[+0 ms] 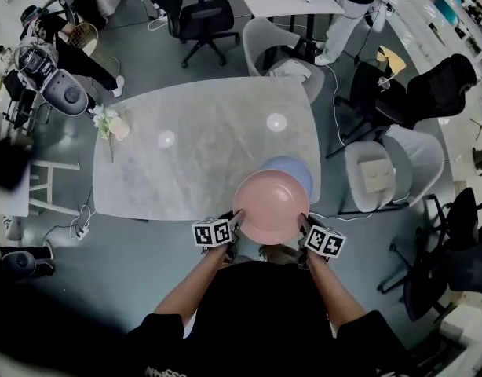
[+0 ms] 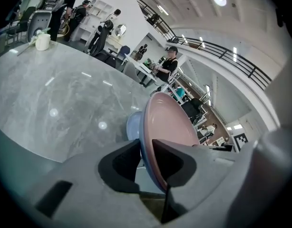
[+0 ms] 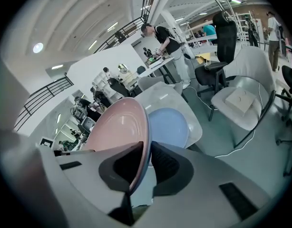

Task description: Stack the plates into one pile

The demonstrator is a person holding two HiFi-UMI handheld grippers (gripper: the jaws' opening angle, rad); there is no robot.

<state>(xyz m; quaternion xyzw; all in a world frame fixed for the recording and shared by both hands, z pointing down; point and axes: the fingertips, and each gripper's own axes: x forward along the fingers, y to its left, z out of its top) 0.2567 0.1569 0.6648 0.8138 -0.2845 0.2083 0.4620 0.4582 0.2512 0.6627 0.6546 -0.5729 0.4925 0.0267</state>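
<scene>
Both claws are working as a pair here. The left claw (image 1: 236,220) is pinching the pink plate (image 1: 271,206) by its left rim and the right claw (image 1: 304,225) is pinching the opposite rim, so the dish is hanging balanced between them. It is hovering at the near edge of the worktop (image 1: 202,155), partly over the blue plate (image 1: 294,169) lying there, which I'd judge to be the pile's base. Being round, it has no long axis; its hollow is facing up, roughly level.
</scene>
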